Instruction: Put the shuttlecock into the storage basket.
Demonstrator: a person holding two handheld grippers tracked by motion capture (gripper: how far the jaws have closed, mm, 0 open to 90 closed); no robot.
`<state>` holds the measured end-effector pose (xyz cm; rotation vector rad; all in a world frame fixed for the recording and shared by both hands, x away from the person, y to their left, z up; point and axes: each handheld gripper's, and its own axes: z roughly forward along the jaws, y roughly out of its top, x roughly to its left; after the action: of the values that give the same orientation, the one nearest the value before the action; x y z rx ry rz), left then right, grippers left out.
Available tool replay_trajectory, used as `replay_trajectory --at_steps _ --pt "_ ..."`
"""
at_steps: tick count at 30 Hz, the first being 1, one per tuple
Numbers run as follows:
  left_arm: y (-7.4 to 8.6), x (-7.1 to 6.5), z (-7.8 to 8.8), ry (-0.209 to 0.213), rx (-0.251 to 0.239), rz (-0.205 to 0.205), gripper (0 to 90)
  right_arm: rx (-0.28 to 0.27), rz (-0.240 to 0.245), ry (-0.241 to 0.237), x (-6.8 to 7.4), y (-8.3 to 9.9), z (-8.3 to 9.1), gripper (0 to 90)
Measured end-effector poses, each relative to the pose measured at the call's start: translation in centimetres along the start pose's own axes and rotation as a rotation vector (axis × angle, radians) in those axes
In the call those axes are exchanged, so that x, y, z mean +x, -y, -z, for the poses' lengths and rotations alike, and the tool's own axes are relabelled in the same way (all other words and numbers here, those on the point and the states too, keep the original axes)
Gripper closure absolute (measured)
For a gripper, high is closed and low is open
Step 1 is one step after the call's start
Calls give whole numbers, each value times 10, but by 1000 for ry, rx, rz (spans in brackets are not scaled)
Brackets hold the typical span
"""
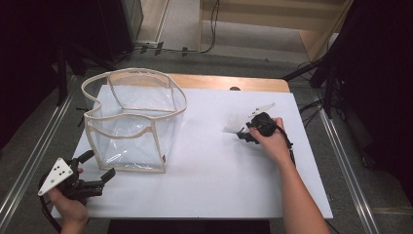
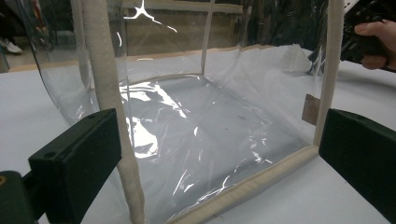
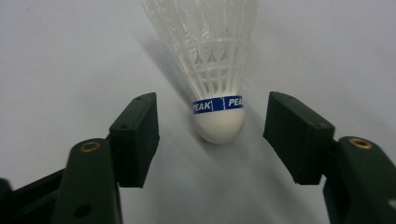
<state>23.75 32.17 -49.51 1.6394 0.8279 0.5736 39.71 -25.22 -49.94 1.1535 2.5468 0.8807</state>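
- At the near left corner of the white surface (image 1: 209, 185), the left hand-held gripper (image 1: 100, 168) was held with its jaws spread wide and nothing between them, pointed at the near side of the bag.
- Just beyond it stood the clear plastic bag (image 1: 134, 124) with cream fabric trim, upright and open at the top, on the left half of the surface. In the left gripper view the bag's (image 2: 196, 135) cream handle strap (image 2: 109, 107) hung down just in front of the left jaw, and the bag's floor looked bare.
- To the right and well apart from the bag, the right hand-held gripper (image 1: 243, 131) was lowered to the surface around a white shuttlecock (image 1: 234, 123).
- In the right gripper view the shuttlecock (image 3: 217, 70) lay with its cork nose toward the camera and its feathers pointing away; the nose sat between the two jaws, with a clear gap on each side, so the right hand-held gripper (image 3: 212, 133) was released, not yet grasping.
- Risk as I judged it: the round cork, nearer the left jaw, could be pushed sideways or roll out before the other jaw met it.
- A grip placed further up could crush the thin feather skirt.
- Further on, the soft bag could lean or fold if the left hand-held gripper nudged the strap, narrowing the opening for a drop.
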Motion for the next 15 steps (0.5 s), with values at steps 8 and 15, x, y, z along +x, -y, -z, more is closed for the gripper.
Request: replay_trajectory --at_steps 8,15 --pt "0 0 0 -2 1 0 0 1 -20 3 0 2 -5 546" --pt "0 0 0 0 1 0 0 -6 -35 1 0 2 -6 631"
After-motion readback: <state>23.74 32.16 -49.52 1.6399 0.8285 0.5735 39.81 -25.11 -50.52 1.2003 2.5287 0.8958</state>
